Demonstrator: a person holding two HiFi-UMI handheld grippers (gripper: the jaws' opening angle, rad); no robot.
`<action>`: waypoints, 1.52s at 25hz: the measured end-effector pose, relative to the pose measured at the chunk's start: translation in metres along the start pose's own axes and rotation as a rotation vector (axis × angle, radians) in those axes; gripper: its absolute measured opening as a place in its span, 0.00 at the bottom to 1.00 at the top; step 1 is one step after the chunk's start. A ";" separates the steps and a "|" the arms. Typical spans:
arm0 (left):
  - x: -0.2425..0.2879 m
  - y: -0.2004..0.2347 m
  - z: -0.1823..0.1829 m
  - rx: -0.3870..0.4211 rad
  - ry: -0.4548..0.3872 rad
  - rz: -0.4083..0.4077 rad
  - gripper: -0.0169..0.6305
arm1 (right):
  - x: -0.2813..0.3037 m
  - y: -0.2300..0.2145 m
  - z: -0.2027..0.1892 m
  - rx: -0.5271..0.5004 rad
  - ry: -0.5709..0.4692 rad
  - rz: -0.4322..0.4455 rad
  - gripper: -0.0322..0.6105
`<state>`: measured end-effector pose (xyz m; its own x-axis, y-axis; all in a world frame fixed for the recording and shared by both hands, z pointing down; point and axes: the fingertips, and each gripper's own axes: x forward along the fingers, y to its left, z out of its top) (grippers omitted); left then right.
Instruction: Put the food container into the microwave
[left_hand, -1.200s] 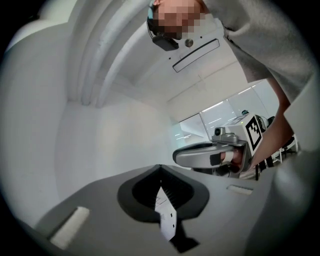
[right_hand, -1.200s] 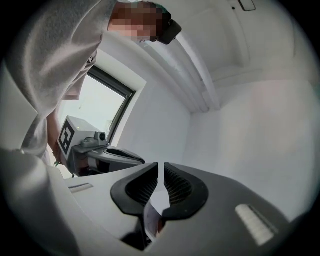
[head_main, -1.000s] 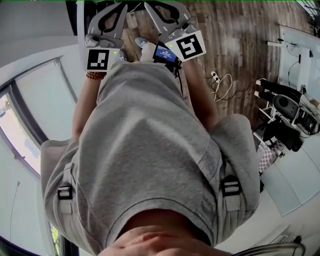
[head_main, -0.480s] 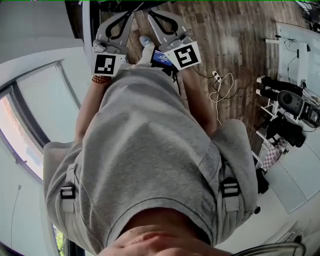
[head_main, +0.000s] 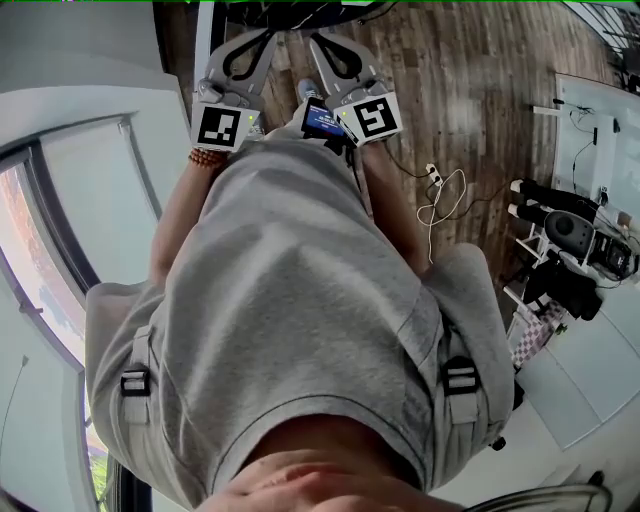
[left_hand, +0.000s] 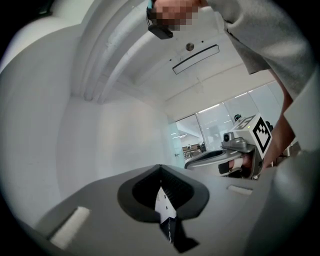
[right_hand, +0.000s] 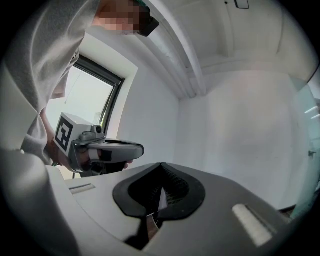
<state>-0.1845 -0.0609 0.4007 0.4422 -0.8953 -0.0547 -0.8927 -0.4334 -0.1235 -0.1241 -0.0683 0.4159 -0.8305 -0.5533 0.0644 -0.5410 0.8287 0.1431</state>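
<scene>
No food container or microwave shows in any view. In the head view both grippers are held out level in front of the person's grey shirt, above a wooden floor. My left gripper (head_main: 266, 33) has its jaws together with nothing between them, and so does my right gripper (head_main: 314, 40). The left gripper view looks along shut jaws (left_hand: 160, 170) at a white wall, with the right gripper (left_hand: 242, 150) beside it. The right gripper view shows shut, empty jaws (right_hand: 161, 169) and the left gripper (right_hand: 102, 150) at its left.
A white cable with a power strip (head_main: 440, 185) lies on the wooden floor (head_main: 470, 80) to the right. Black equipment (head_main: 570, 225) and white furniture (head_main: 600, 95) stand at the far right. A white wall and a window frame (head_main: 60, 230) run along the left.
In the head view the left gripper has shifted right and the right gripper has dropped back toward the body. The two now sit closer together. The surroundings have slid as the person moved.
</scene>
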 end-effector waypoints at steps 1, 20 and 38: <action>0.000 0.003 -0.001 0.003 -0.001 -0.002 0.03 | 0.004 0.000 -0.001 -0.002 0.004 0.003 0.07; -0.023 0.029 -0.029 -0.024 0.043 -0.004 0.03 | 0.049 0.015 -0.035 -0.002 0.111 0.039 0.07; -0.036 0.077 -0.052 -0.043 0.051 0.071 0.03 | 0.096 0.030 -0.061 0.010 0.204 0.128 0.07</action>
<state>-0.2740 -0.0677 0.4444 0.3732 -0.9277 -0.0116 -0.9252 -0.3712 -0.0788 -0.2122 -0.1016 0.4867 -0.8489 -0.4485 0.2798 -0.4353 0.8934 0.1113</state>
